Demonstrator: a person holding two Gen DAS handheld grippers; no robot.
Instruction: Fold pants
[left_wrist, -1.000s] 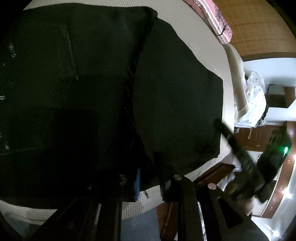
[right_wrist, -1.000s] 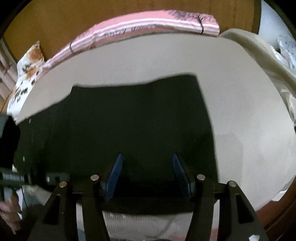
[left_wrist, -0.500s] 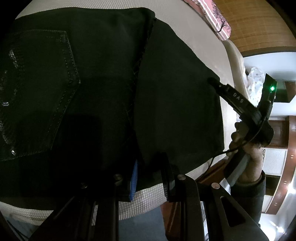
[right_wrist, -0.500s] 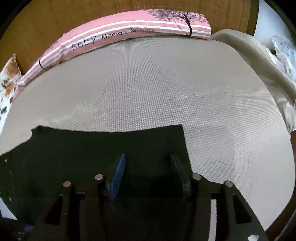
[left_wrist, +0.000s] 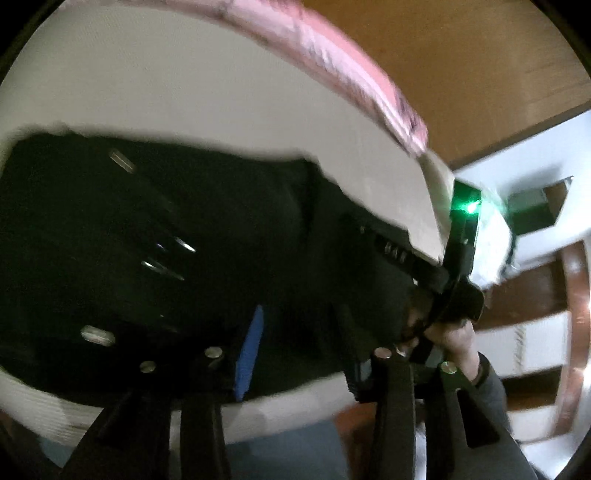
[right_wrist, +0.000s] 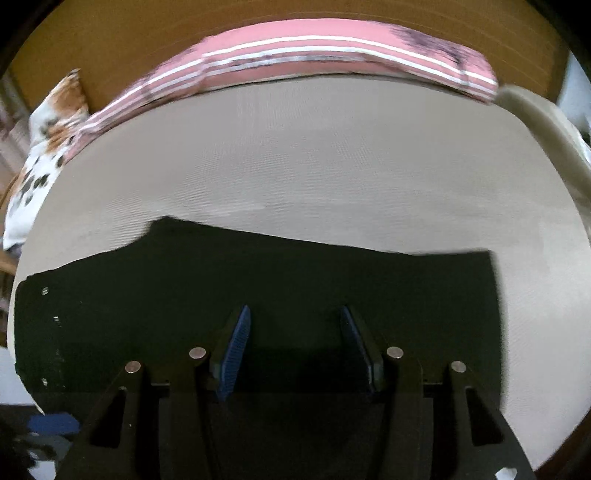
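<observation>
Black pants (right_wrist: 258, 295) lie flat across the beige bed sheet (right_wrist: 332, 155), with small metal rivets showing at their left end. My right gripper (right_wrist: 295, 332) hovers open over the near edge of the pants, with nothing between its blue pads (right_wrist: 236, 350). In the blurred left wrist view, my left gripper (left_wrist: 299, 332) hangs above the pants (left_wrist: 147, 240). Its jaws are opening and the fabric lies below the blue pad (left_wrist: 251, 354), not pinched. The right gripper's body with its green light (left_wrist: 465, 206) and the hand (left_wrist: 454, 339) holding it appear to the right.
A pink striped pillow (right_wrist: 332, 48) and a floral pillow (right_wrist: 48, 122) line the far side against a wooden headboard (right_wrist: 110, 33). A beige cushion (right_wrist: 539, 118) sits at the bed's right edge. White shelves and a wooden cabinet (left_wrist: 535, 332) stand beyond the bed.
The left gripper's jaws have widened and it has lifted and tilted up, so the pillow now shows. The right gripper has slid left over the pants, still open.
</observation>
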